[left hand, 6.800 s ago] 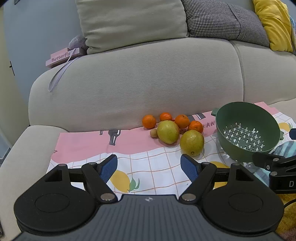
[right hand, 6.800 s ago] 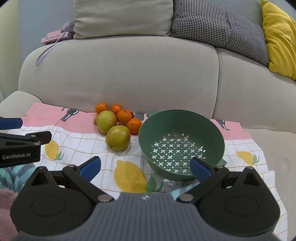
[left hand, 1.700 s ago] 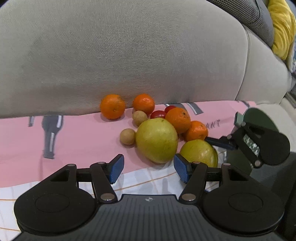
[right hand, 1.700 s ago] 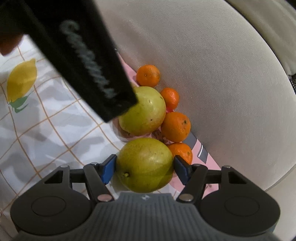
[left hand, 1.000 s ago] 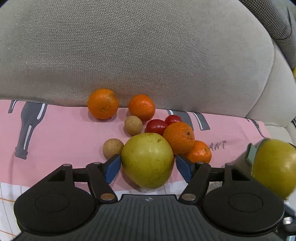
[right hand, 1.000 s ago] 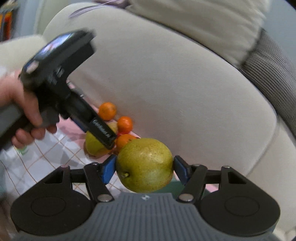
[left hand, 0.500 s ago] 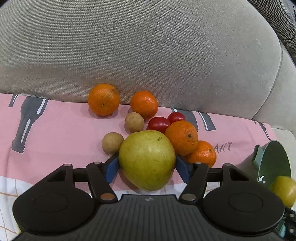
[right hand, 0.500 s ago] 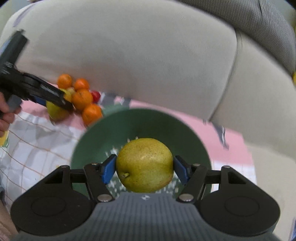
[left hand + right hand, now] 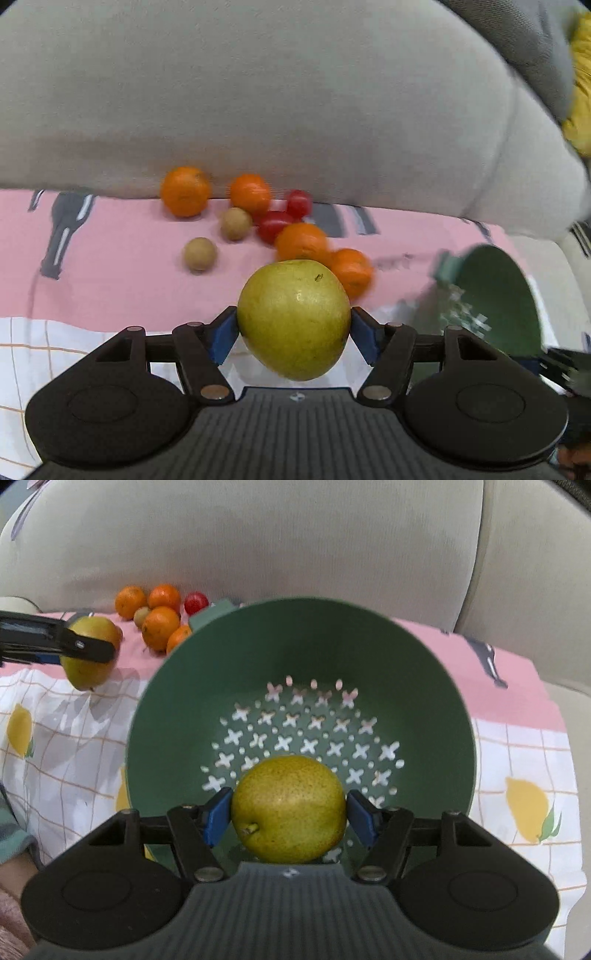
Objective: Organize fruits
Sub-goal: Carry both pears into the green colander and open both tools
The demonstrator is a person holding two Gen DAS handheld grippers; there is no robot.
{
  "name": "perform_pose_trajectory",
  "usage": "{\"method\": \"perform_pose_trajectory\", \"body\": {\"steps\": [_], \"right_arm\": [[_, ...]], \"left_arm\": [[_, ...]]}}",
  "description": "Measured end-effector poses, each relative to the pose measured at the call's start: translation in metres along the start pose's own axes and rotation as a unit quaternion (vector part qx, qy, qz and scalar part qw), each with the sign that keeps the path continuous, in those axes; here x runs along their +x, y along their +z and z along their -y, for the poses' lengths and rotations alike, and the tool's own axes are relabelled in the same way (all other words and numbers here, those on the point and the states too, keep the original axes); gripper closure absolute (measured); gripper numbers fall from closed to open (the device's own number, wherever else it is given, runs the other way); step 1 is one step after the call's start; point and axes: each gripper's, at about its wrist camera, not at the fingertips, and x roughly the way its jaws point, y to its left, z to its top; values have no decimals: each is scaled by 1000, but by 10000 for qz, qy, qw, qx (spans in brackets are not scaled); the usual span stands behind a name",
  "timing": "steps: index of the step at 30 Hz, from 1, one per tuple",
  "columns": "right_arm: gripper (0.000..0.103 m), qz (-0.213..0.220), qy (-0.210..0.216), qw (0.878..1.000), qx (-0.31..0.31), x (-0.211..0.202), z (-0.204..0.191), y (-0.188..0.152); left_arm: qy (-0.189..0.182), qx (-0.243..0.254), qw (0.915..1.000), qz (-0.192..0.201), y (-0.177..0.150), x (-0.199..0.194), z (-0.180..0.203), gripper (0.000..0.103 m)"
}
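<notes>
My left gripper (image 9: 293, 334) is shut on a yellow-green pear (image 9: 293, 317) and holds it above the pink cloth; it also shows in the right wrist view (image 9: 90, 651). My right gripper (image 9: 288, 818) is shut on a second speckled pear (image 9: 290, 808) over the inside of the green colander (image 9: 436, 709). The colander also shows at the right of the left wrist view (image 9: 506, 295). Several oranges (image 9: 184, 190), two red tomatoes (image 9: 273, 225) and two small brown fruits (image 9: 199, 253) lie on the cloth by the sofa back.
The grey sofa back (image 9: 295, 110) rises right behind the fruit. The pink and white lemon-print cloth (image 9: 517, 768) covers the seat. A yellow cushion (image 9: 580, 92) sits at the far right.
My left gripper has lifted its pear off the cloth and pulled back from the pile. My right gripper has moved its pear lower over the colander.
</notes>
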Motion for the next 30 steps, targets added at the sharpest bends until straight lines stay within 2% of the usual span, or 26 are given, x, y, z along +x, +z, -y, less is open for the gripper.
{"method": "perform_pose_trajectory", "body": {"steps": [6, 12, 16, 21, 26, 30], "right_arm": [[39, -86, -123, 9998, -115, 3, 6, -5], [39, -61, -208, 9989, -405, 6, 5, -13], [38, -43, -169, 9982, -569, 6, 6, -17], [39, 19, -59, 9963, -863, 3, 7, -23], [39, 33, 134, 9918, -1270, -1, 10, -26], [39, 29, 308, 9914, -1269, -3, 20, -26]], "left_arm": [[-509, 702, 9962, -80, -2, -17, 45, 29], [-757, 1490, 9855, -278, -5, -21, 92, 29], [-672, 2177, 9718, -610, -11, -10, 123, 29], [-391, 2999, 9473, -1054, -19, 11, 152, 29], [-385, 3459, 9269, -1407, -22, 28, 172, 29], [-170, 3759, 9122, -1622, -27, 43, 185, 29]]}}
